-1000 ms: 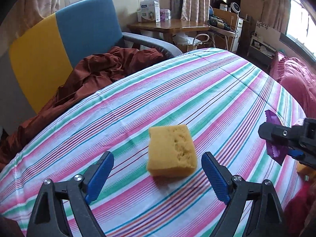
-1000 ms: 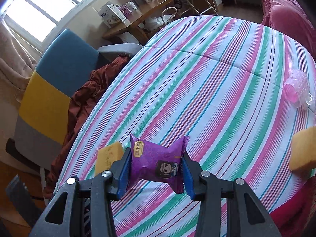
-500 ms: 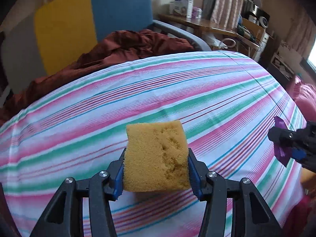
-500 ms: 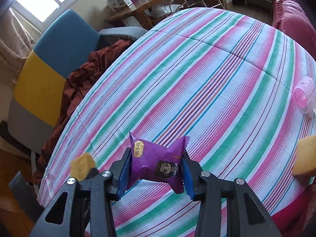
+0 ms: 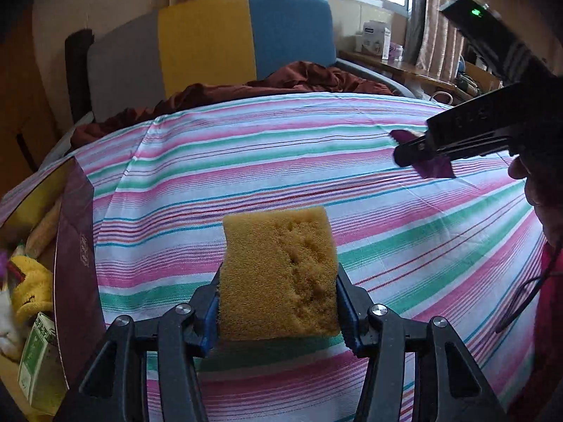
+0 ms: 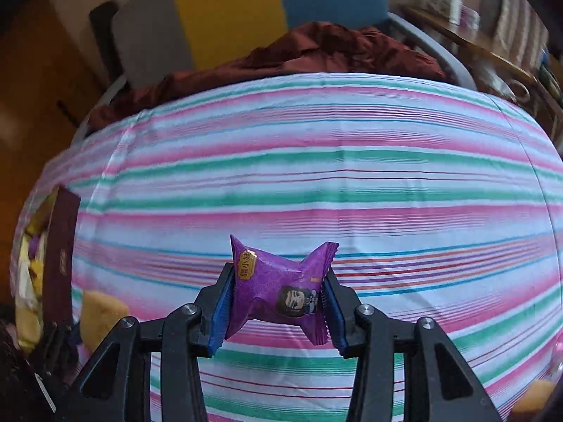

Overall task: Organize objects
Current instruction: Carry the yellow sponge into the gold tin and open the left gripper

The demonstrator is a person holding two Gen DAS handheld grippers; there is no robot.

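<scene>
Left gripper (image 5: 278,311) has its blue pads clamped on both sides of the yellow sponge (image 5: 278,270), holding it up above the striped tablecloth (image 5: 404,246). Right gripper (image 6: 274,311) is squeezed onto a purple snack packet (image 6: 281,290), also off the cloth. Over on the left edge of the table there's an open dark maroon box (image 5: 75,263) with yellow stuff and a small green carton (image 5: 35,358) inside. In the right view the sponge (image 6: 100,318) shows up right next to that box (image 6: 59,260)

Both wrist views look low across striped cloth (image 5: 352,161)
</scene>
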